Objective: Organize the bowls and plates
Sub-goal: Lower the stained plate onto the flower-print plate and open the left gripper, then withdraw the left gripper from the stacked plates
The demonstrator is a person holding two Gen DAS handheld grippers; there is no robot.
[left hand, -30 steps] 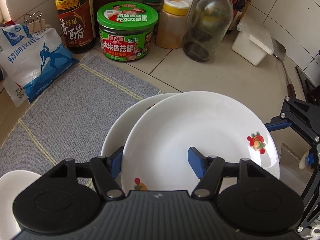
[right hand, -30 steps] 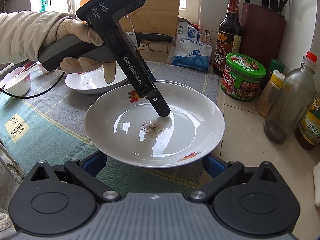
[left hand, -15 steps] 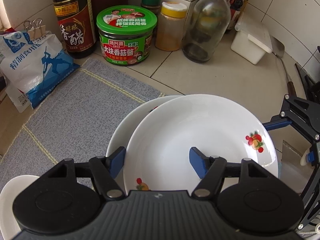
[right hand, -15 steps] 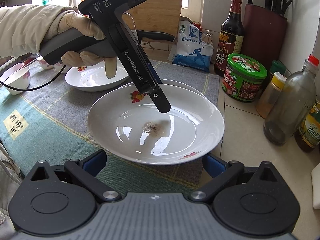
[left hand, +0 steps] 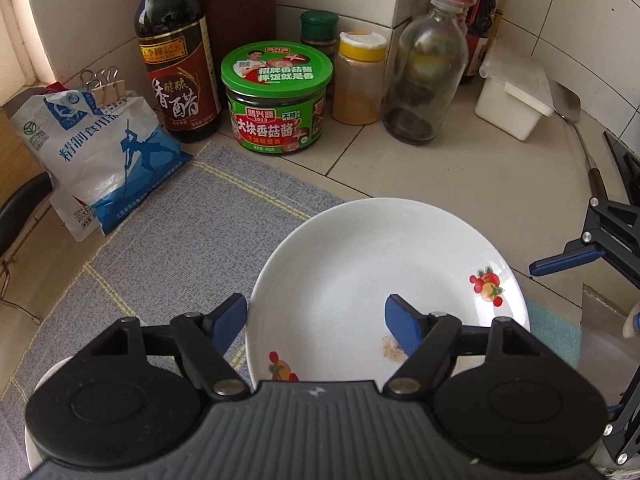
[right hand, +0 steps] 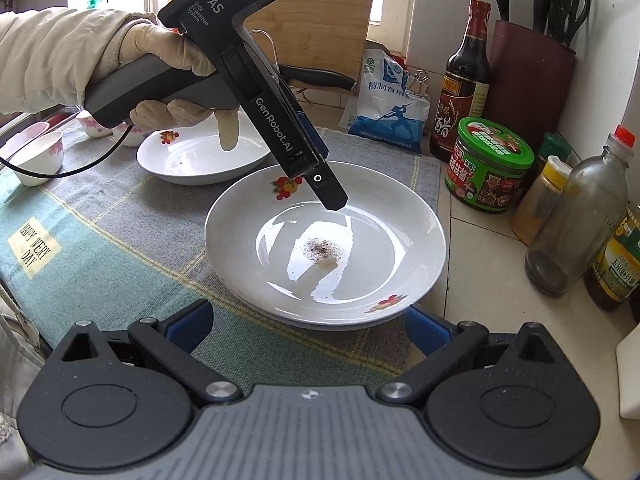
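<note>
A: Where's the top plate?

B: On the grey mat, stacked square on a second plate whose rim peeps out at six o'clock. A patch of dark crumbs sits in its middle.

A: And the left gripper?

B: Its jaws have just been opening. From the left wrist view one blue finger is outside the rim at nine o'clock, the other over the plate's inside. The rim lies between them, but the pads are off it, so nothing is held. From the right wrist view its tip hangs just above the plate's far side, at about twelve o'clock, not touching. A gloved hand holds its handle.

A: The right gripper?

B: Jaws spread wide, empty, just short of the stack's near rim.

A: Other dishes?

B: A third plate at ten o'clock from the stack, and small bowls further out on the bench. A green-lidded jar and vinegar bottle stand behind.
</note>
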